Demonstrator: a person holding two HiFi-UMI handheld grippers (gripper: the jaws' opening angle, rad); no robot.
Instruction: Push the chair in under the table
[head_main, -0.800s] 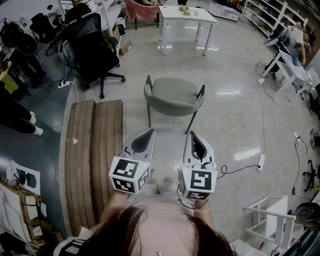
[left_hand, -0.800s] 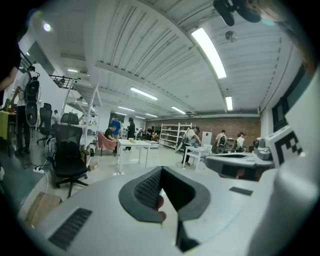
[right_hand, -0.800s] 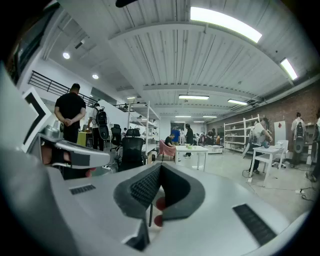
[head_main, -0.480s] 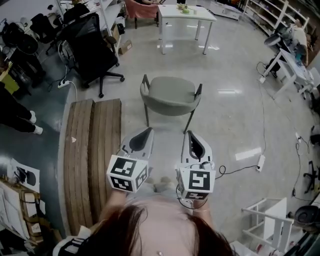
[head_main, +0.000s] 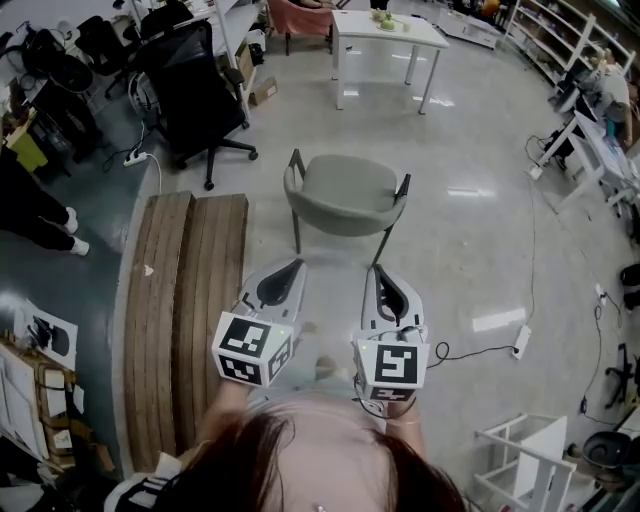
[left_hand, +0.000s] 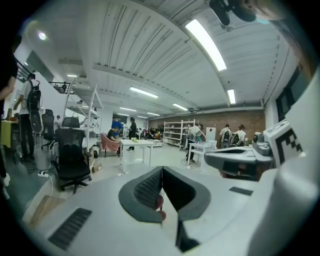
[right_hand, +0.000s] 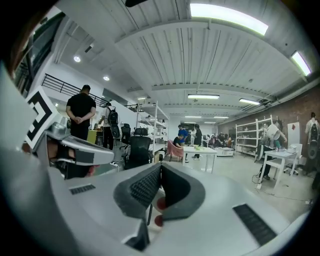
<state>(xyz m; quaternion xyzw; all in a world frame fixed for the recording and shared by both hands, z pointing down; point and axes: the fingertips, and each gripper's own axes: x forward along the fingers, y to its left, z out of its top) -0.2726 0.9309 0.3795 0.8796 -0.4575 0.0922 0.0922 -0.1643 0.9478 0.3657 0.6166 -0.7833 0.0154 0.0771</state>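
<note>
A grey-green chair (head_main: 346, 192) with thin dark legs stands on the shiny floor, its back turned toward me. The white table (head_main: 386, 29) is far beyond it, with open floor between the two. My left gripper (head_main: 290, 270) and right gripper (head_main: 384, 273) are held side by side just short of the chair back, apart from it. Both are shut with nothing in them. In the left gripper view the left gripper (left_hand: 161, 172) has its jaws pressed together, with the white table (left_hand: 136, 144) ahead. The right gripper (right_hand: 161, 169) is likewise shut, with the white table (right_hand: 200, 150) ahead. The chair is hidden in both gripper views.
Wooden boards (head_main: 188, 300) lie on the floor to my left. A black office chair (head_main: 196, 88) stands at the far left, a pink chair (head_main: 300, 15) behind the table. A cable and power strip (head_main: 519, 343) lie to the right, and a white rack (head_main: 522, 458) stands at the near right.
The head view has swung slightly. Both grippers stay shut and side by side, at about the same distance from the chair, which has not moved.
</note>
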